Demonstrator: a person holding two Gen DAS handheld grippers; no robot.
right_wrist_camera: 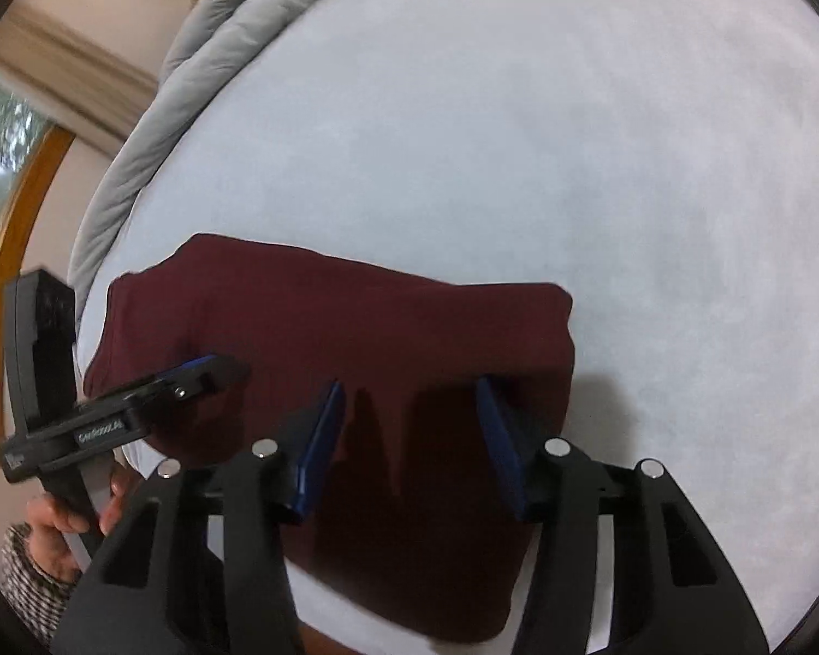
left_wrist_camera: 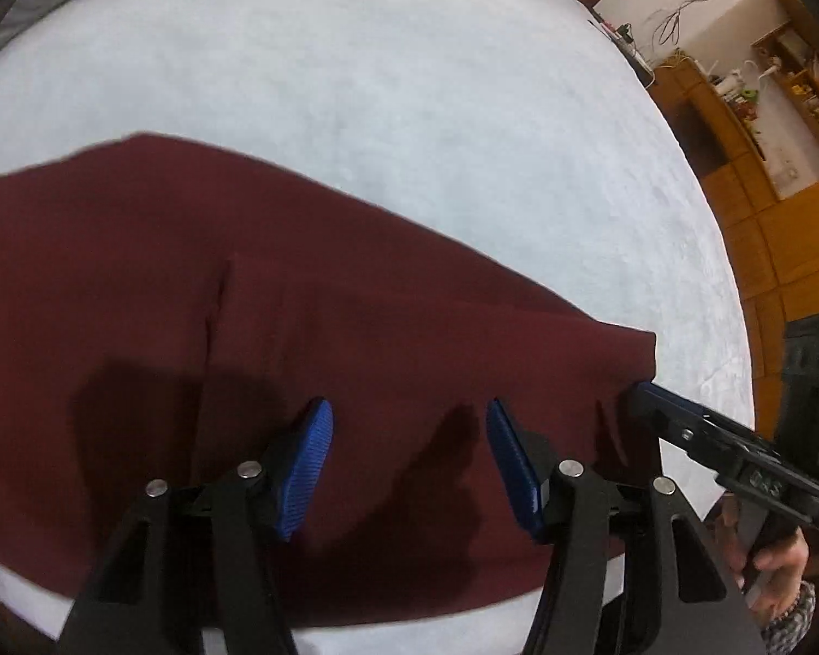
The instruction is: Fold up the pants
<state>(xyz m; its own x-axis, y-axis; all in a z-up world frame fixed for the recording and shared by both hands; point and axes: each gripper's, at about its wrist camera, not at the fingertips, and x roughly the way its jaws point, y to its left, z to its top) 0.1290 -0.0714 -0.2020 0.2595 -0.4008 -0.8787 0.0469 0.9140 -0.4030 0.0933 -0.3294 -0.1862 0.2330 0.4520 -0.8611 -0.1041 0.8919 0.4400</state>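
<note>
With both the left claw (left_wrist_camera: 409, 464) and right claw (right_wrist_camera: 409, 436) open and empty above the folded pants (right_wrist_camera: 327, 338), a low pass can drag the fold loose.

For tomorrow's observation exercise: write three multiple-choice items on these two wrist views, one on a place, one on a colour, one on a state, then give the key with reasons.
1. Where do the pants lie?
A. On a wooden floor
B. On the pale bed cover
C. Over a chair back

2. What colour are the pads on the fingers of the left gripper?
A. Blue
B. Yellow
C. White

3. How does the right gripper stand?
A. Shut on a grey quilt
B. Shut, gripping a cup
C. Open, above the pants

Key: 1 B, the dark red cloth is spread flat with pale cover on all sides; 2 A, both ribbed pads show blue against the black frame; 3 C, a clear gap parts its fingers, with nothing clamped between them.
</note>
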